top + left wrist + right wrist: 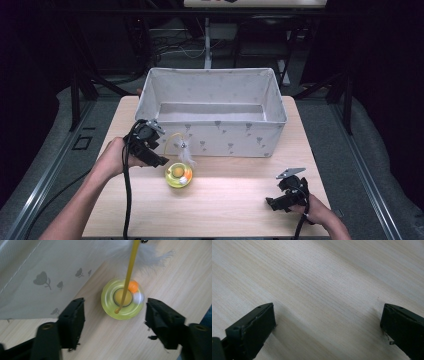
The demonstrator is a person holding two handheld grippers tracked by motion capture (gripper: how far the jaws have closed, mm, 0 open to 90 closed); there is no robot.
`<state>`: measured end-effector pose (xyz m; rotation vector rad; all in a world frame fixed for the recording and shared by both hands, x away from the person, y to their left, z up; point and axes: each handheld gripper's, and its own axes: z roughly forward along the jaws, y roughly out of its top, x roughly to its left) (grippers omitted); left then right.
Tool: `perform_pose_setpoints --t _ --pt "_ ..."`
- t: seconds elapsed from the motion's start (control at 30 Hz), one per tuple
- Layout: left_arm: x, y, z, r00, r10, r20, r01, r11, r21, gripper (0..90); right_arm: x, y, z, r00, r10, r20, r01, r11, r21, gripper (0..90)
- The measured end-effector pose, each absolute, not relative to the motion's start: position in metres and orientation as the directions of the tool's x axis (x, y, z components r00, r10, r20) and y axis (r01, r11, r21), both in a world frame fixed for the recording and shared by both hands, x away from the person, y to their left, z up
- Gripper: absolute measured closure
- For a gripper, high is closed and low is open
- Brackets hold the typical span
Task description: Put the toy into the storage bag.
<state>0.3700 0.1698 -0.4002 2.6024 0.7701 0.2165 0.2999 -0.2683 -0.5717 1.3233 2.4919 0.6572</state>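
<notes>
Tools both spread: left tool above yellow toy (untouched), right tool over table.

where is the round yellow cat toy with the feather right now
In the high view the round yellow cat toy sits on the wooden table, left of centre, just before the grey fabric box and beside the left gripper.

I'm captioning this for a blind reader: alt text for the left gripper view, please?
Open black tongs hover over a round yellow cat toy with a wand and white feather on a wooden table, beside a grey fabric bin.
</notes>
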Motion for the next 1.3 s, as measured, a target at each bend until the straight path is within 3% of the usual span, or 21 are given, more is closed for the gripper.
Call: perform_pose_setpoints --t 0.13,0.4,0.87,1.3 --pt "0.373 0.166 -0.396 0.857 0.515 0.026 0.462 -0.790 0.403 53.2 0.300 -0.268 -0.572 -0.561 0.828 -0.005 0.717 0.489 0.497 0.0" --pt "0.380 0.158 -0.395 0.863 0.506 0.010 0.467 -0.803 0.370 61.0 0.299 -0.267 -0.572 -0.559 0.829 0.002 0.718 0.483 0.502 0.0" --pt "0.376 0.156 -0.400 0.846 0.531 0.046 0.478 -0.793 0.378 84.5 0.299 -0.267 -0.572 -0.562 0.827 0.003 0.718 0.487 0.497 0.0" --pt "0.367 0.155 -0.396 0.846 0.528 0.075 0.460 -0.794 0.397 87.8 0.299 -0.267 -0.572 -0.564 0.826 0.002 0.716 0.488 0.499 0.0"
